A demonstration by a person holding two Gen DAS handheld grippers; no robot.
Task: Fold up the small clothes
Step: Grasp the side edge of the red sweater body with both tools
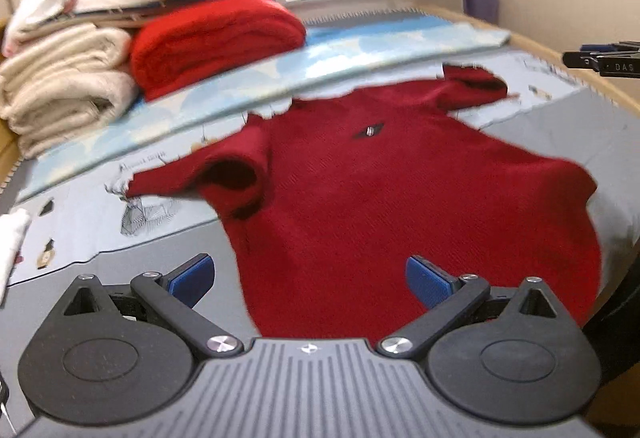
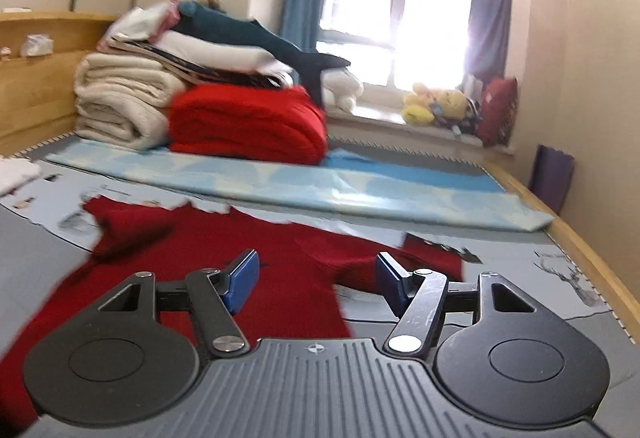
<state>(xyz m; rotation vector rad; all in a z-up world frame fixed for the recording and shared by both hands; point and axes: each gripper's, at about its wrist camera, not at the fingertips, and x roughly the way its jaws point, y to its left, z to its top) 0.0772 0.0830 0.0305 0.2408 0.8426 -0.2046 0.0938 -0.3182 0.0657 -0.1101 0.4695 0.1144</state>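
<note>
Grey printed bed cover (image 1: 580, 134) carries a dark red short-sleeved sweater (image 1: 400, 206) spread flat at its middle, with a stack of folded blankets (image 1: 72, 78) and a bright red folded blanket (image 1: 216, 42) well apart at 10 o'clock. At 6 o'clock, the left gripper (image 1: 310, 280) hangs over the sweater's hem, its 2 blue pads wide apart and empty. The right gripper (image 2: 316, 280) hovers above the sweater's chest, jaws apart, nothing between them.

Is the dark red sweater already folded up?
No, the dark red sweater lies spread open on the bed, both short sleeves sticking out.
</note>
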